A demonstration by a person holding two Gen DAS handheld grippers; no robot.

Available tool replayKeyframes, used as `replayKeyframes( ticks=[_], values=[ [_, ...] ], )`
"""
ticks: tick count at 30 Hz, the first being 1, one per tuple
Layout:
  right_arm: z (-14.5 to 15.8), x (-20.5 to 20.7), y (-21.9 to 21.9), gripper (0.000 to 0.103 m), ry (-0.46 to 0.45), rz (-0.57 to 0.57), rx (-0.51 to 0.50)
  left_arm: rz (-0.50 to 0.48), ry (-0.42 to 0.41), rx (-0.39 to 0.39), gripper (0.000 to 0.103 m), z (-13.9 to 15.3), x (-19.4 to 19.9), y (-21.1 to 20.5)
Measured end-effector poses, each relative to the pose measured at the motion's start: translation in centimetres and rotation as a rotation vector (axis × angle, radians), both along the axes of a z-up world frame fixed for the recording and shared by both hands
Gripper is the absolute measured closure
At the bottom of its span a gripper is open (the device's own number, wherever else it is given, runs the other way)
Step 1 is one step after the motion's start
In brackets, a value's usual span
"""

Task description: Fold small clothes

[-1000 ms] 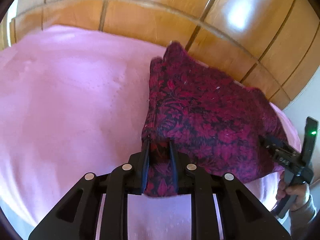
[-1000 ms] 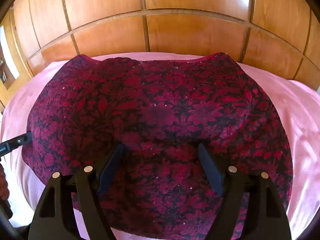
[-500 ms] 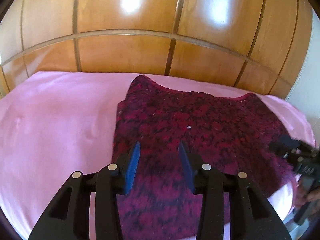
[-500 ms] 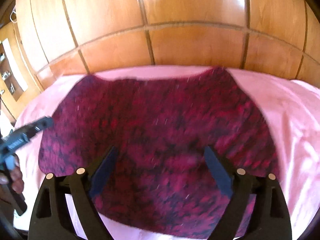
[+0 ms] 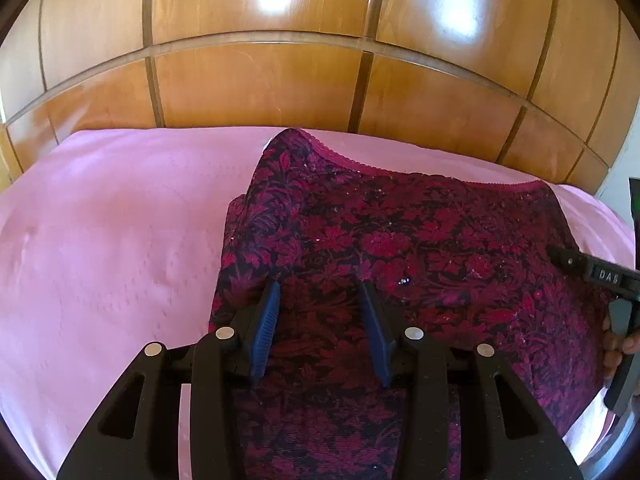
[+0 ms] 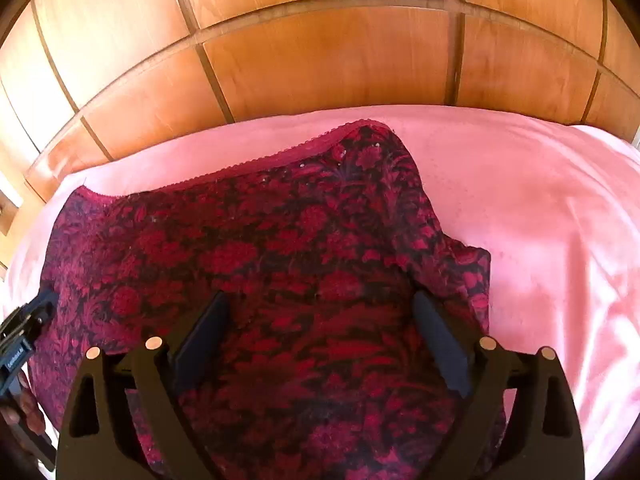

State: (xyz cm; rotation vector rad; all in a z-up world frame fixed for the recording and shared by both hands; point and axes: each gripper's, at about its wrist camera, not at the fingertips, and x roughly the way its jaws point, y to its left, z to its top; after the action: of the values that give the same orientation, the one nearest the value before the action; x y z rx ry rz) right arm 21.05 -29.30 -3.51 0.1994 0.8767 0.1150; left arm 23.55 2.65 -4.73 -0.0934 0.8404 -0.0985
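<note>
1. We have the dark red floral garment [image 5: 400, 248] lying on the pink bed sheet [image 5: 112, 232], close to the wooden headboard [image 5: 260, 80], its scalloped trim edge [image 6: 256, 166] turned toward the wood. It lies mostly flat, so we judge 1 fold is laid and the next is due.

2. Both claws are released. The left gripper [image 5: 318, 330] hangs over the cloth's left part with its jaws partly apart and nothing pinched between them. The right gripper [image 6: 320, 344] has its jaws spread wide over the cloth's right part, empty too. The cloth only shows behind the gaps.

3. For a clean next fold, we should grip at 2 matching edge points, 1 per gripper, so that the cloth rises evenly and does not twist.

4. The flap [image 6: 468, 276] sticking out on the right side, as the right wrist view shows it, looks loose. We would tuck or flatten it first, or it may bunch inside the fold.

5. The fabric looks soft and thin. We should pinch the garment alone and leave the sheet under it down.

6. Small ridges [image 5: 280, 220] near the left edge deserve a smoothing pass before we press.
</note>
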Motion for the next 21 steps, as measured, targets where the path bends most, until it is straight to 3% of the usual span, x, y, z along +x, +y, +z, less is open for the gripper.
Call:
replayKeyframes(
  ticks=[12, 15, 21],
  values=[
    [0.1, -1.2, -0.1, 0.009, -0.043, 0.003, 0.004, 0.02, -0.021, 0.01, 0.057, 0.9, -1.6, -0.3],
    [0.6, -1.5, 0.0, 0.009, -0.047, 0.005, -0.002, 0.019, -0.033, 0.005, 0.046, 1.3, -2.2, -0.4],
    [2.2, -3.5, -0.1, 0.007, -0.063, -0.008, 0.01, 0.024, -0.042, 0.011, 0.046, 1.6, -3.4, -0.5]
  ],
)
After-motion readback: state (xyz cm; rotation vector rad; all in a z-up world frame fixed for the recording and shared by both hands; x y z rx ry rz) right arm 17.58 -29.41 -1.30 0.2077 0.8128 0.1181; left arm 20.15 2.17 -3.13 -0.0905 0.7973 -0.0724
